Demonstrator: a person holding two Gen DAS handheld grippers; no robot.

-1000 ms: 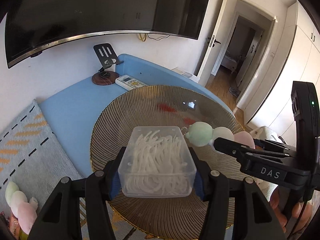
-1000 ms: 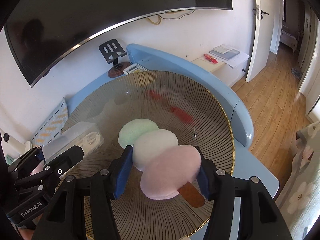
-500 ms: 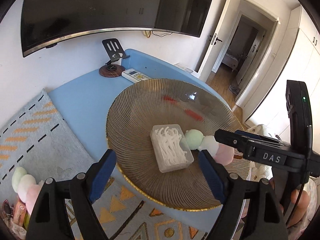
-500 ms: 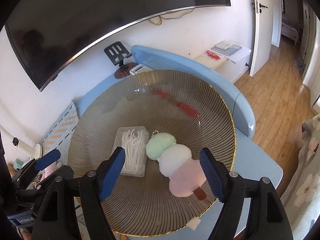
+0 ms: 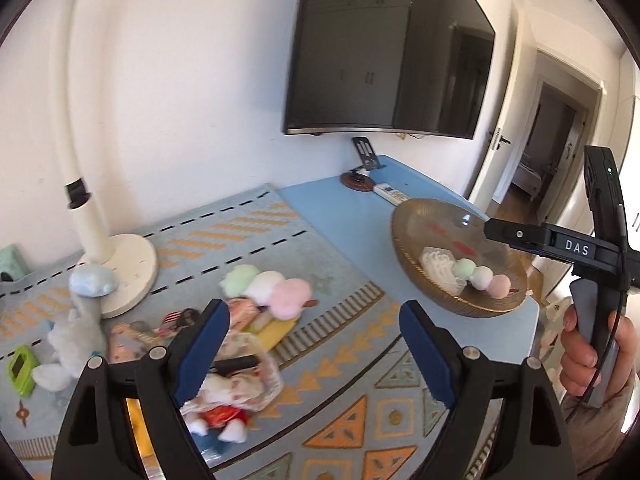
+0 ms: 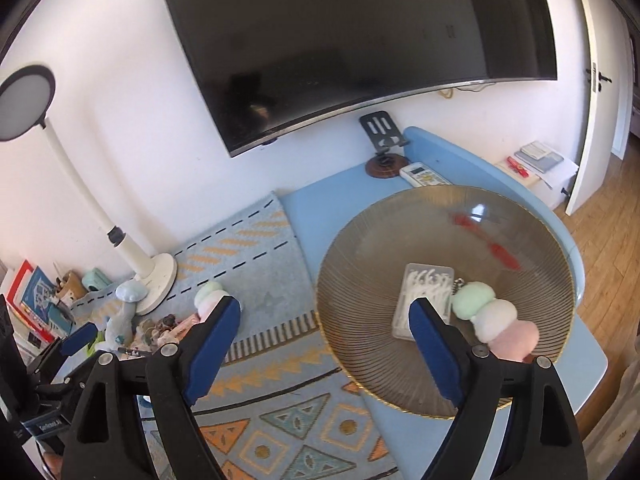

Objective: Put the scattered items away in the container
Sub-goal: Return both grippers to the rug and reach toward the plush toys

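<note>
Toys lay heaped on the tabletop just ahead of the left hand-held gripper, both grippers spread wide and empty, so it should lower squarely over one before carrying it to the dish off right.

1. Left gripper: two black angular arms, each ending in a blue pad, with a silver screw head at each arm joint.
2. Right gripper: the same build, black arms, blue pads and round silver screws.
3. In the left wrist view, at 3 o'clock, the right gripper's black body carries a white "DAS" label, and a small green light glows on the upright black module above it.
4. A thin black cable runs down past its grey handle, which a hand wraps.
5. In the right wrist view, at 8 o'clock, the left gripper's body bears a small label of white lettering, too small to read.
</note>
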